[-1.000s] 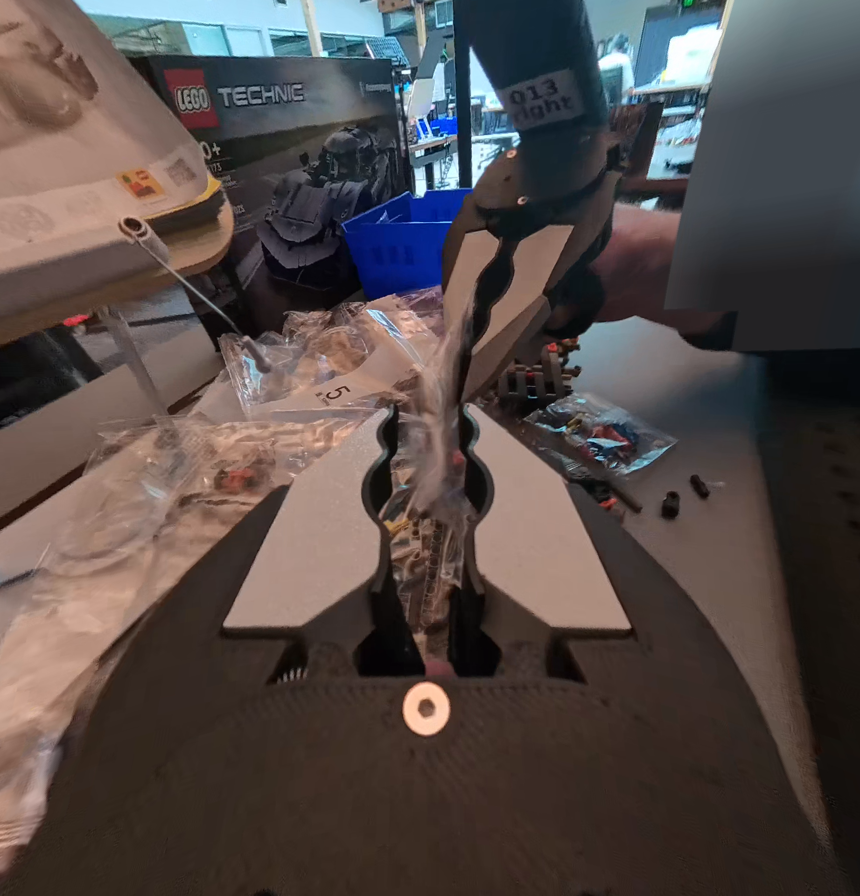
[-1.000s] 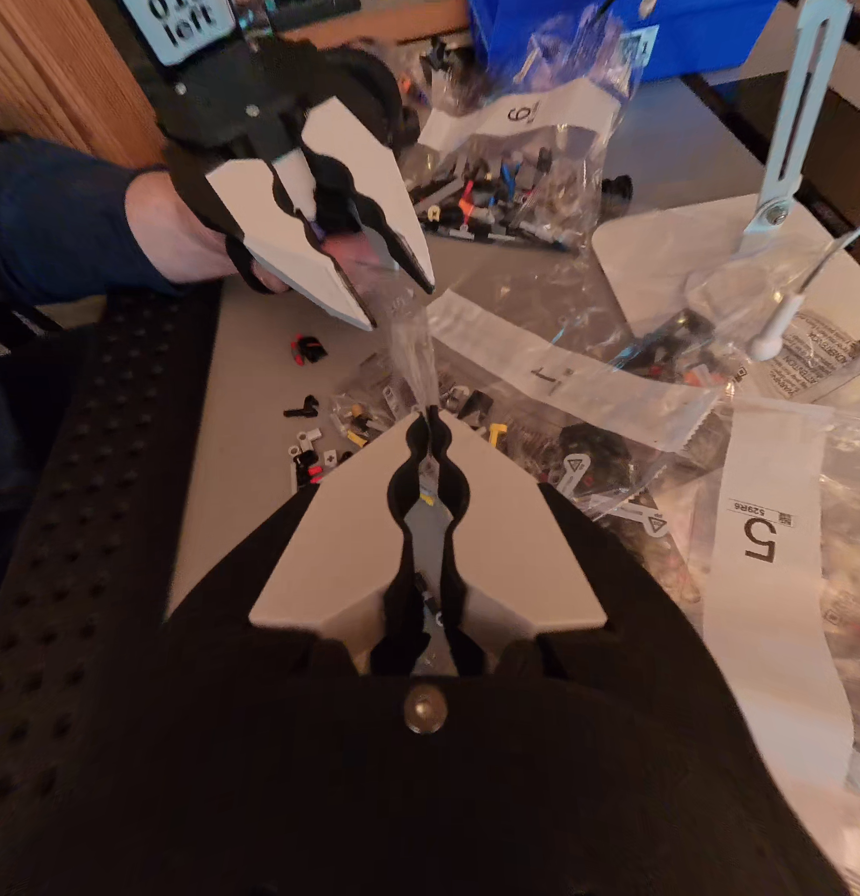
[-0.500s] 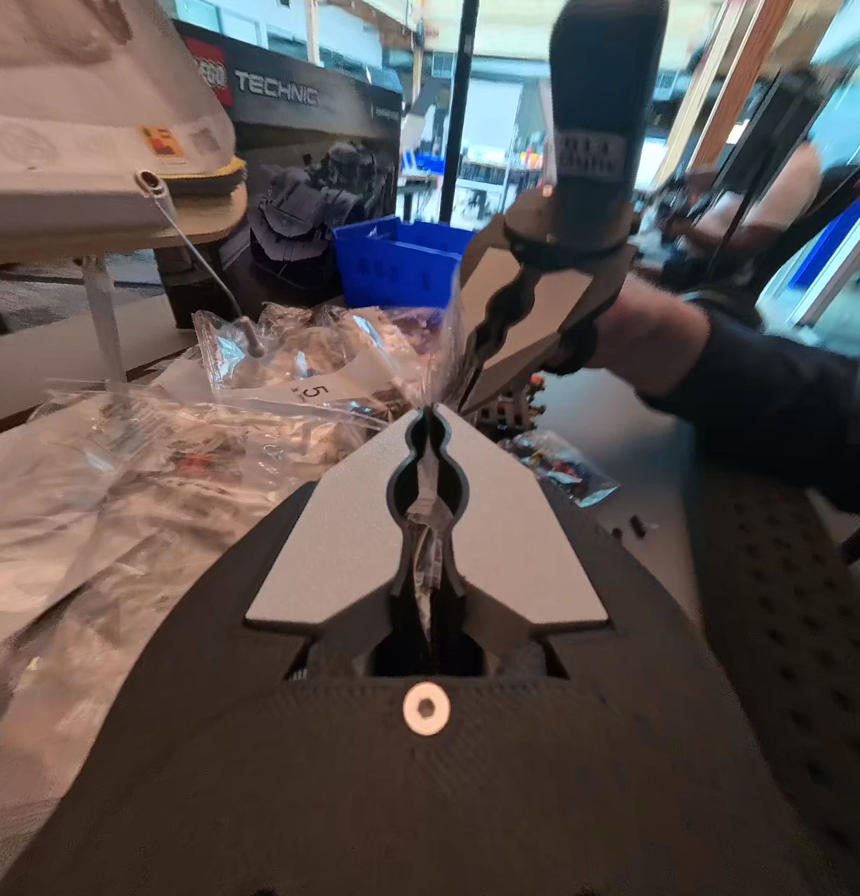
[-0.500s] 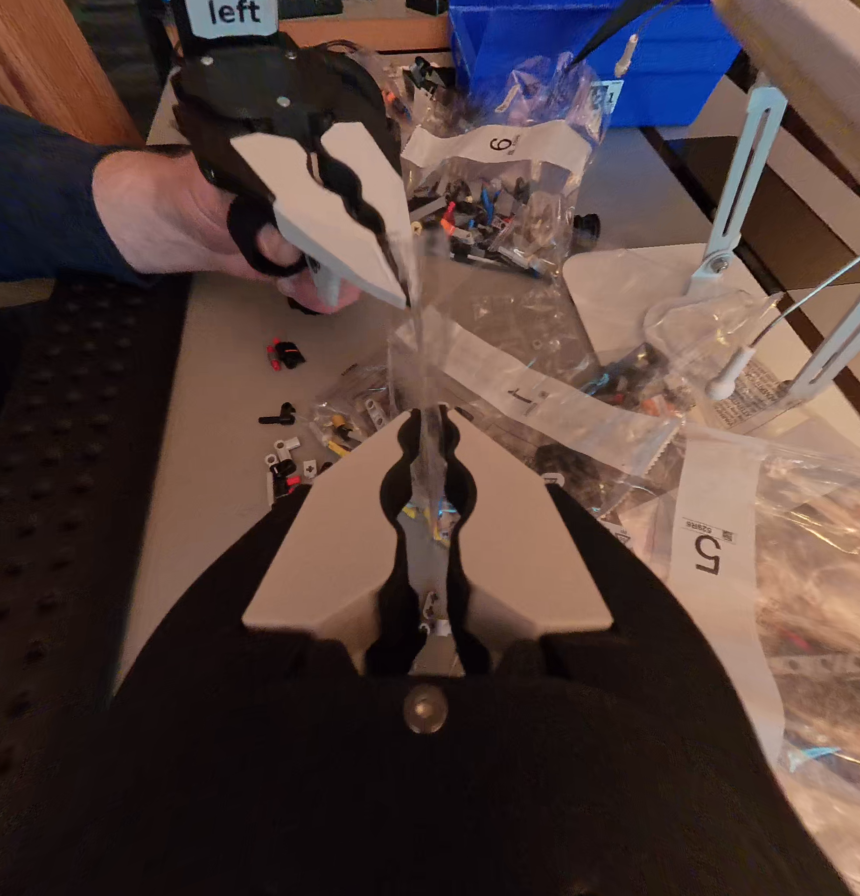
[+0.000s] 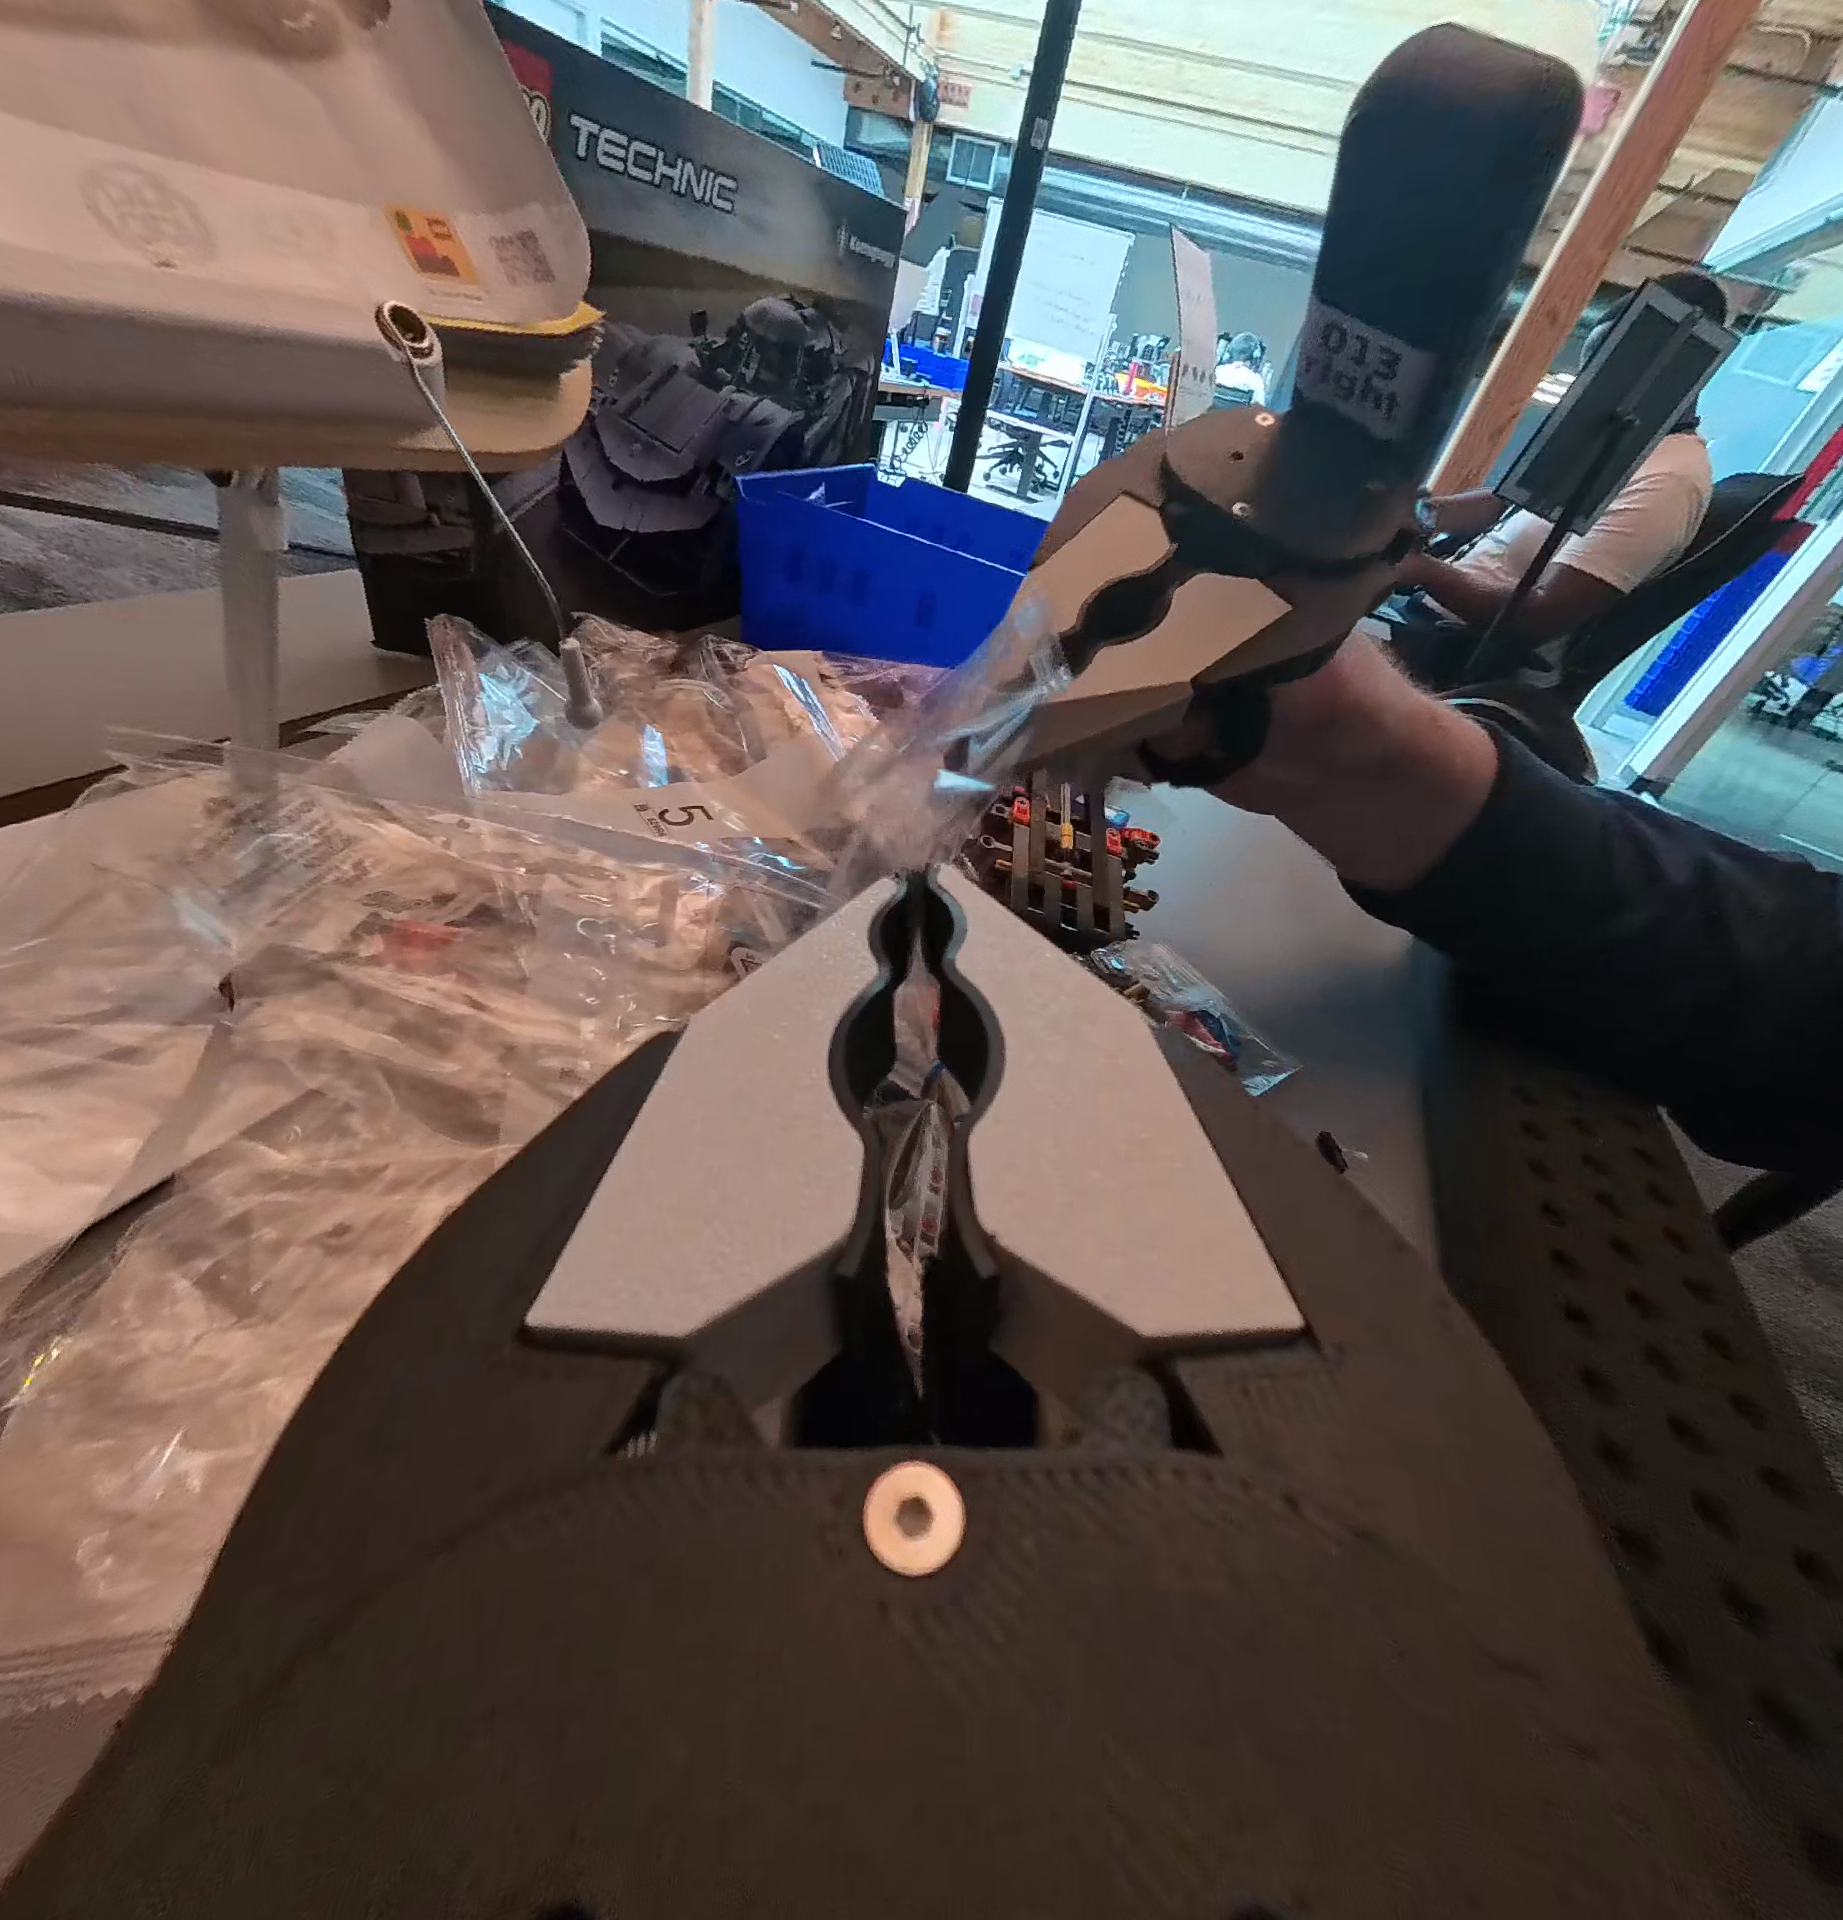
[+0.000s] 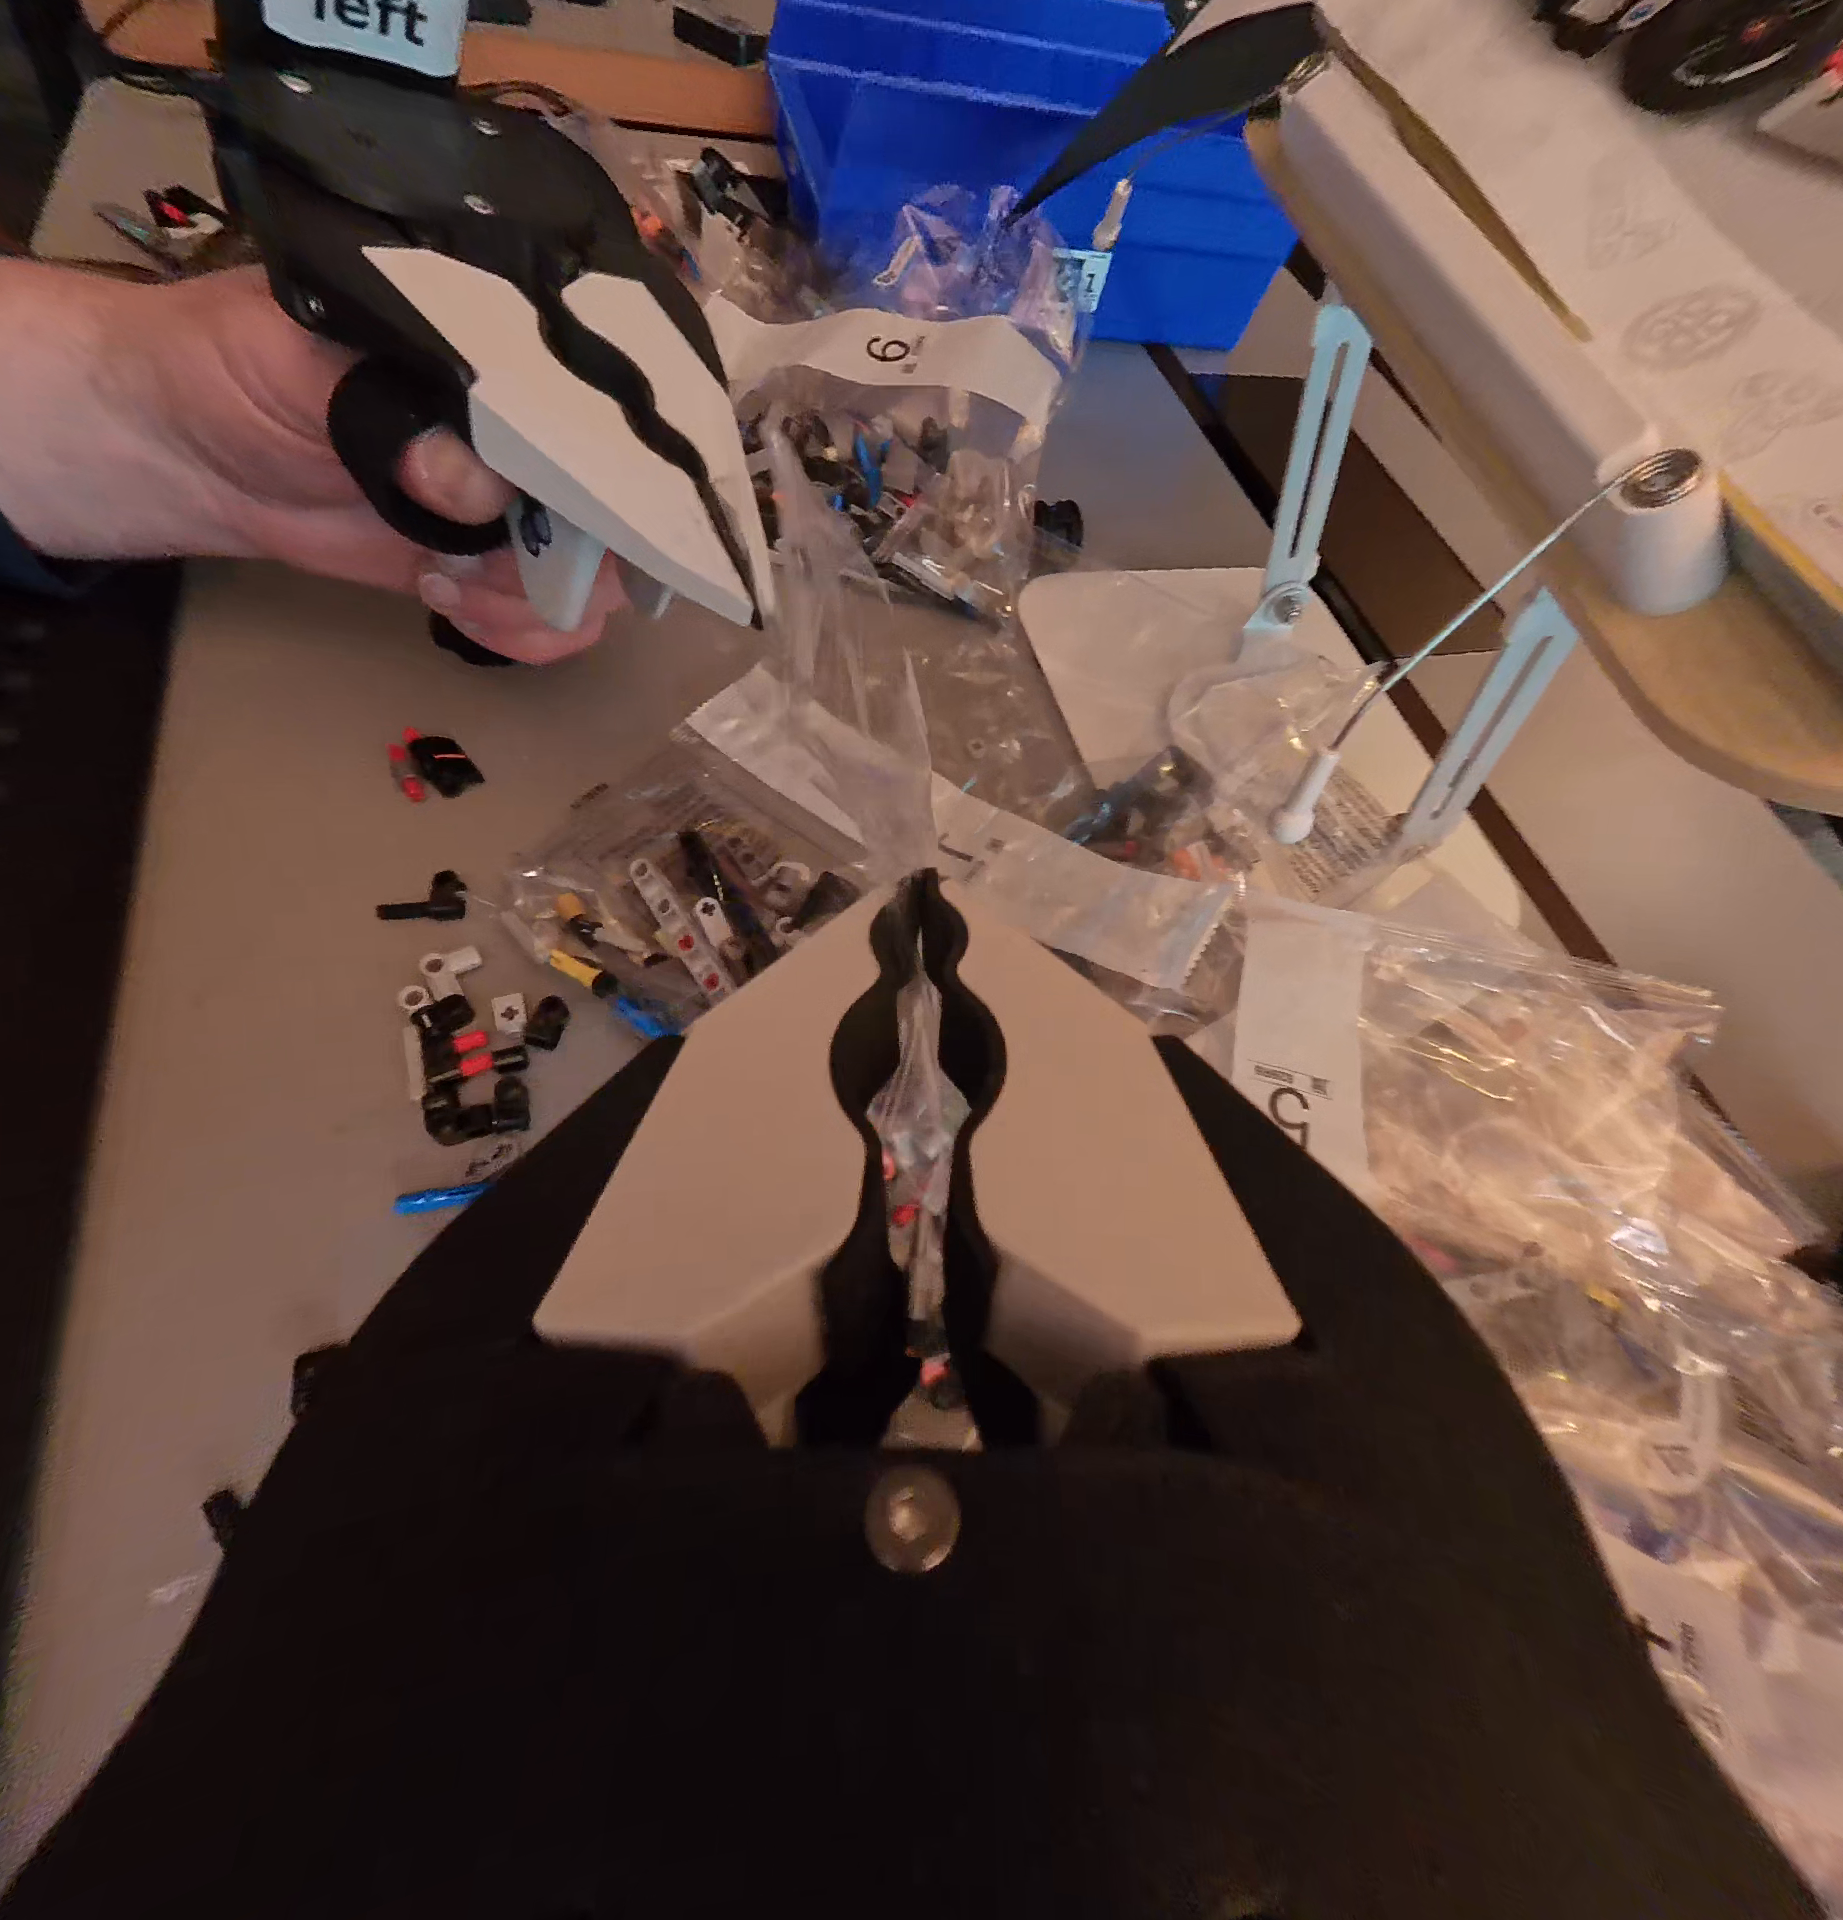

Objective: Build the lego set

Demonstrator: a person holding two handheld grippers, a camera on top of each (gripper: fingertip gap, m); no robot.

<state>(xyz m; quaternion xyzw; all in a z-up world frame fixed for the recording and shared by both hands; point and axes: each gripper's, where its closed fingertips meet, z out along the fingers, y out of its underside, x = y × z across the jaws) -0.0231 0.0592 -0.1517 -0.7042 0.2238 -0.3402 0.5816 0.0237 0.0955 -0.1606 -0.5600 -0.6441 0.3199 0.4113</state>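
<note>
Two grippers: left gripper and right gripper are each clenched on one small clear bag, pinching opposite ends.
Bag: thin, crinkled plastic, stretched taut in the air between the two sets of tips above the table; small red and light pieces show inside it between the right gripper's fingers.
Bag's place: just in front of the bin, over the heap of other bags.
Loose parts: black, red, white and blue bits lying on the table left of the right gripper.
Opened bag: flat on the table beside those bits, pins and beams inside.
Numbered bags: piled around, crowding the table's far and right side.
Part-built frame: grey, with red and yellow pins, standing just behind the left gripper's tips.
Booklet stand: tilted, overhanging the bags on the right.
Box: dark, upright behind the bin.
</note>
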